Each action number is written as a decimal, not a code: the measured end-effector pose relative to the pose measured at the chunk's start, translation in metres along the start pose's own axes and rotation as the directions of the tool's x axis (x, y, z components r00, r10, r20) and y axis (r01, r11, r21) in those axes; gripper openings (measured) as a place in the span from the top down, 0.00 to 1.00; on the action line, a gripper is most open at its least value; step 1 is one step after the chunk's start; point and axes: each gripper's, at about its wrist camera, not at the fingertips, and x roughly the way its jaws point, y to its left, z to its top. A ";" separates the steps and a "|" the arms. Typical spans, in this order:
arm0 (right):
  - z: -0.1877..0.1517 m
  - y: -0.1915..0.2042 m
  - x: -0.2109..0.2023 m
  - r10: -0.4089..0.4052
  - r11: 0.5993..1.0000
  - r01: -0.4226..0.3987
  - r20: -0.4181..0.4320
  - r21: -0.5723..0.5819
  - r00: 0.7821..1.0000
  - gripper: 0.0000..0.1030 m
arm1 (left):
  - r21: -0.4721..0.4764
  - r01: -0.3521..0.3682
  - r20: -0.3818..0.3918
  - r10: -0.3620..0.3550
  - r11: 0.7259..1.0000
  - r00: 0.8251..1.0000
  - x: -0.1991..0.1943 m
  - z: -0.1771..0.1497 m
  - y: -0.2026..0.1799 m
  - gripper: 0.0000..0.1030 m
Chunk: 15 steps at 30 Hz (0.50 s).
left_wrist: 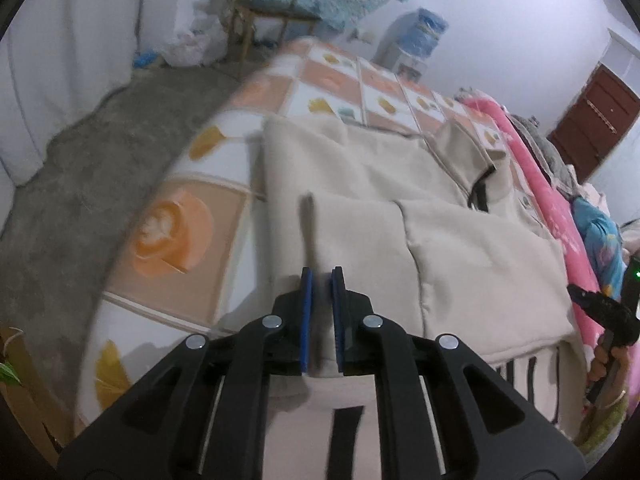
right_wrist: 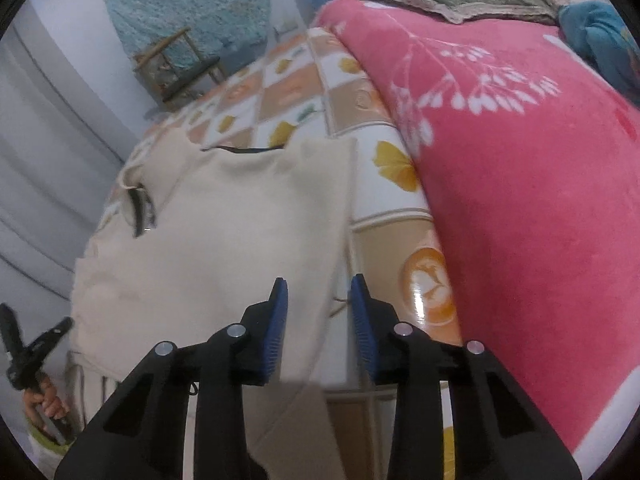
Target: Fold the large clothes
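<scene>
A large cream garment with black stripes near its hem lies spread on the bed, its near part folded over itself. My left gripper is shut on a raised ridge of this cream fabric at the garment's left side. In the right wrist view the same garment shows a black-lined opening at its far end. My right gripper stands open over the garment's right edge, with the edge between the pads and not pinched. One blue pad is over the cloth, the other over the sheet.
The bed has a checked orange, white and yellow sheet. A pink flowered blanket is heaped along the bed's right side. A grey floor, a wooden chair, a water dispenser and a brown door lie beyond.
</scene>
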 end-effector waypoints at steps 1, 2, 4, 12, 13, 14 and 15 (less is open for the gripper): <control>-0.001 0.001 -0.003 -0.013 1.000 0.013 0.011 -0.007 1.000 0.69 | 0.008 -0.003 0.035 0.003 1.000 0.999 -0.008 0.000 -0.001 0.91; -0.003 0.003 -0.010 -0.030 0.999 0.030 0.033 -0.020 0.999 0.69 | 0.017 0.000 0.061 -0.001 1.000 0.998 -0.014 0.000 -0.002 0.91; -0.004 0.010 -0.020 -0.038 0.998 0.042 0.075 -0.054 0.996 0.69 | 0.064 0.023 0.112 -0.030 0.998 0.993 -0.028 0.002 -0.013 0.91; -0.007 0.047 0.004 -0.003 0.974 0.006 0.012 -0.227 1.000 0.69 | 0.177 -0.035 -0.041 0.043 0.984 0.998 0.017 -0.008 -0.050 0.84; -0.009 0.043 0.014 -0.049 0.973 0.043 -0.021 -0.225 0.999 0.69 | 0.158 -0.044 -0.057 0.053 0.987 0.997 0.024 -0.010 -0.045 0.85; -0.010 0.039 0.018 -0.069 0.974 0.061 -0.030 -0.218 0.997 0.74 | 0.142 -0.027 -0.033 0.032 0.990 0.999 0.021 -0.012 -0.041 0.84; -0.011 0.037 0.017 -0.069 0.976 0.061 -0.029 -0.209 0.997 0.75 | 0.132 -0.017 -0.038 0.023 0.991 0.999 0.019 -0.012 -0.039 0.83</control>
